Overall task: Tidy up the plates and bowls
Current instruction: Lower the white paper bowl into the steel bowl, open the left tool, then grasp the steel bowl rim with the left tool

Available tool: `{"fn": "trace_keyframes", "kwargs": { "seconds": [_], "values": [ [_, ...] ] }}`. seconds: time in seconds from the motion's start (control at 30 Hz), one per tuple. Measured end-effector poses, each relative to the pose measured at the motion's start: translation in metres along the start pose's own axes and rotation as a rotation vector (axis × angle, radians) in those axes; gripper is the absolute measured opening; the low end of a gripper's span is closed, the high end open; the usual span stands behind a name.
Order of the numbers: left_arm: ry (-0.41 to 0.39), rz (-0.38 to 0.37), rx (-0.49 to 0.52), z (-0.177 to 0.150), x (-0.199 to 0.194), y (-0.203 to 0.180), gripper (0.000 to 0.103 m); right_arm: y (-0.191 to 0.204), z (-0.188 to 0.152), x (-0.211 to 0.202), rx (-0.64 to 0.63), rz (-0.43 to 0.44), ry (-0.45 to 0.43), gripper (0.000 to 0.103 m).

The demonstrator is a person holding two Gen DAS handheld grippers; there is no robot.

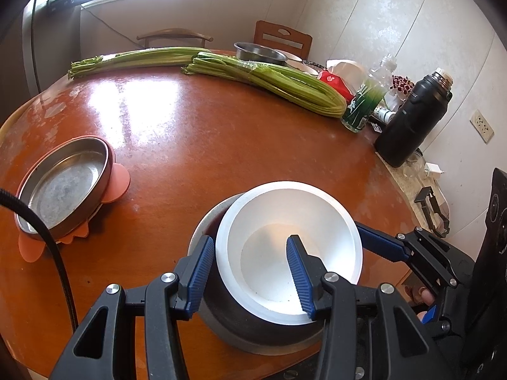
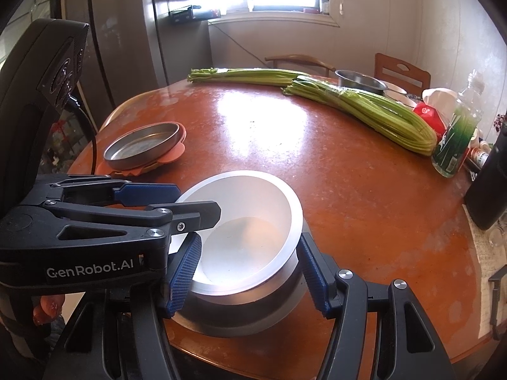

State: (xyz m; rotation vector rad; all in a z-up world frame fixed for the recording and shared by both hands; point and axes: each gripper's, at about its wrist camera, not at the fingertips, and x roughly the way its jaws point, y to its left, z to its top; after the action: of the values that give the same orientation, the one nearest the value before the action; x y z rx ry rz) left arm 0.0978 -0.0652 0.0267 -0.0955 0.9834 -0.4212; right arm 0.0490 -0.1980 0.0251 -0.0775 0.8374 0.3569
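Observation:
A white bowl sits tilted inside a grey bowl near the front edge of the round brown table. My left gripper straddles the left walls of both bowls, with one finger inside the white bowl and the other outside the grey one. My right gripper clamps the right side the same way; in the left wrist view only its outer finger shows. A shallow steel pan rests on an orange mat at the left. A steel bowl stands at the far side.
Two celery bundles lie across the far half of the table. A green-labelled bottle, a black flask and small packages crowd the right edge. Chairs stand behind the table. A black cable hangs at the left.

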Motion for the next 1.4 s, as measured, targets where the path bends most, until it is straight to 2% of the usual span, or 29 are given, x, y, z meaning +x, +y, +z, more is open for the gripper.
{"fn": "trace_keyframes", "kwargs": {
  "seconds": [0.47, 0.73, 1.0, 1.4],
  "values": [
    [-0.025, 0.000, -0.008, 0.001, -0.010, 0.002, 0.048, 0.001, 0.005, -0.008, -0.020, -0.026, -0.031, 0.065],
    [-0.083, 0.025, -0.007, 0.001, -0.029, 0.007, 0.048, -0.002, 0.013, -0.019, -0.032, -0.035, -0.084, 0.067],
    [-0.096, 0.059, -0.023, -0.001, -0.035, 0.013, 0.048, -0.011, 0.020, -0.024, -0.009, -0.035, -0.112, 0.070],
    [-0.032, 0.065, -0.047, -0.009, -0.011, 0.015, 0.049, -0.033, 0.004, 0.003, 0.102, 0.011, -0.015, 0.070]
  ]
}}
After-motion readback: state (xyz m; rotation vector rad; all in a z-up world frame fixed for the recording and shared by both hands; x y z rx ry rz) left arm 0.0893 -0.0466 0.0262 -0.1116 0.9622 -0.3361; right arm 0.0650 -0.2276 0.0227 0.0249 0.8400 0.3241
